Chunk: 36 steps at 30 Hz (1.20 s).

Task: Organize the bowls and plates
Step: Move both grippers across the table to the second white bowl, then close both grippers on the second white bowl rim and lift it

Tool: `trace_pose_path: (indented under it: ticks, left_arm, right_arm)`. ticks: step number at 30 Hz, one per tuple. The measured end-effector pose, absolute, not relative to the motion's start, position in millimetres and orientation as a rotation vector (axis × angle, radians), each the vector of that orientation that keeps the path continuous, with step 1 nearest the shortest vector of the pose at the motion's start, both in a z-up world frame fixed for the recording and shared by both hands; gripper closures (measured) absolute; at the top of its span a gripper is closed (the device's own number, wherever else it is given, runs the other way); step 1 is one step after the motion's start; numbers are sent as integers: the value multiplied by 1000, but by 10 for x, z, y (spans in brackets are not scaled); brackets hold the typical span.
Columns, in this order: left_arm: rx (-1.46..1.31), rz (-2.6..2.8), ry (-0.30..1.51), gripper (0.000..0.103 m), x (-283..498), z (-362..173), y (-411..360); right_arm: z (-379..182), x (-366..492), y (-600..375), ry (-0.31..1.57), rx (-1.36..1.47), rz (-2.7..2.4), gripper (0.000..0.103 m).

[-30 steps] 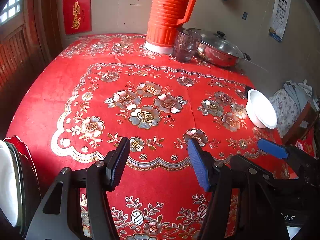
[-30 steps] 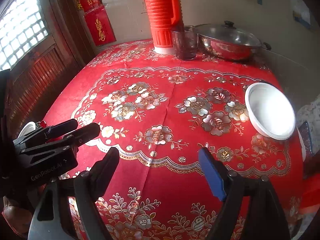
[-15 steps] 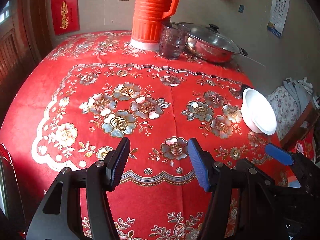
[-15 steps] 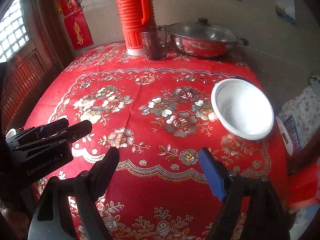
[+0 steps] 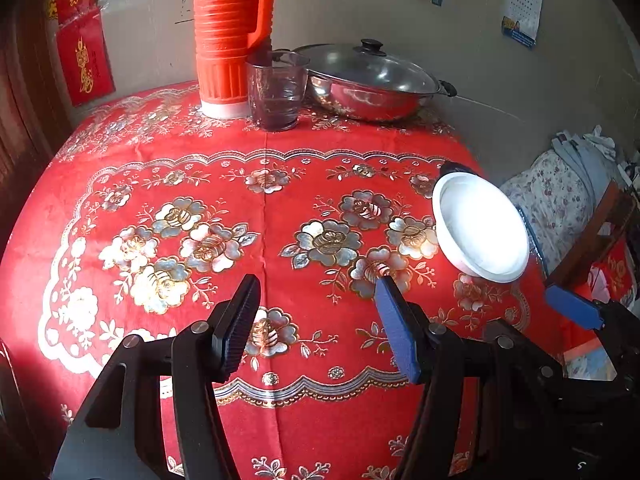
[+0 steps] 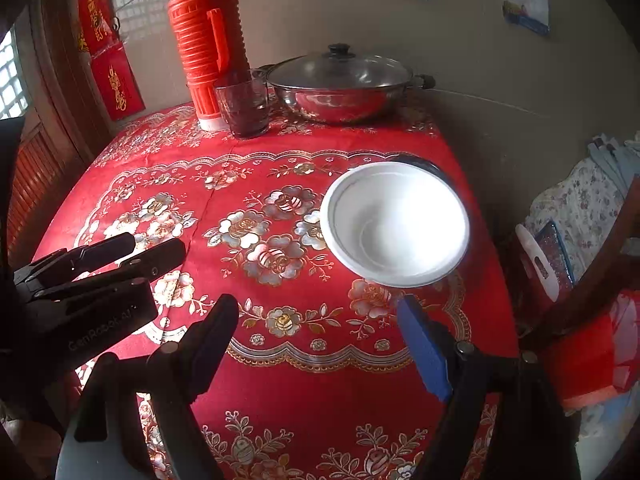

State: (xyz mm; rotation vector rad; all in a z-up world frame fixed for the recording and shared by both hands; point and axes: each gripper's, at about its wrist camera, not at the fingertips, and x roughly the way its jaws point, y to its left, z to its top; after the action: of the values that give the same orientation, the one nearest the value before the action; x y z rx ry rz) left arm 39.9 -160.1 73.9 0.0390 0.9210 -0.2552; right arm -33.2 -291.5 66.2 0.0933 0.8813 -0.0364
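ahead, white bowl point(image 6: 394, 222), beyond open right tongs point(image 6: 320, 346)

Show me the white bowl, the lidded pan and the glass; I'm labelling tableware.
white bowl point(image 6: 394, 222): right wrist view, inner wall.
lidded pan point(image 6: 340, 68): right wrist view, glass lid.
glass point(image 5: 277, 92): left wrist view, side wall.

One white bowl point(image 6: 394, 224), one thermos point(image 6: 206, 44), one glass point(image 6: 244, 104), one lidded pot point(image 6: 340, 84).

Glossy white bowl point(image 6: 394, 224), shiny patterned red tablecloth point(image 6: 280, 364), polished metal pot point(image 6: 340, 94), ribbed orange plastic flask point(image 6: 206, 44)
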Motion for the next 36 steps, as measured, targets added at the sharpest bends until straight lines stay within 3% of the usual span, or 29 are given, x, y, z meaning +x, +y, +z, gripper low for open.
trace_pose_path:
  ticks: [17, 36]
  left_arm:
    - [102, -317, 945, 42, 750, 627, -2385]
    - [111, -340, 984, 42, 1104, 458, -2745]
  right_arm:
    - [633, -164, -3774, 899, 155, -142, 21]
    - [375, 229, -4139, 954, 204, -159, 21]
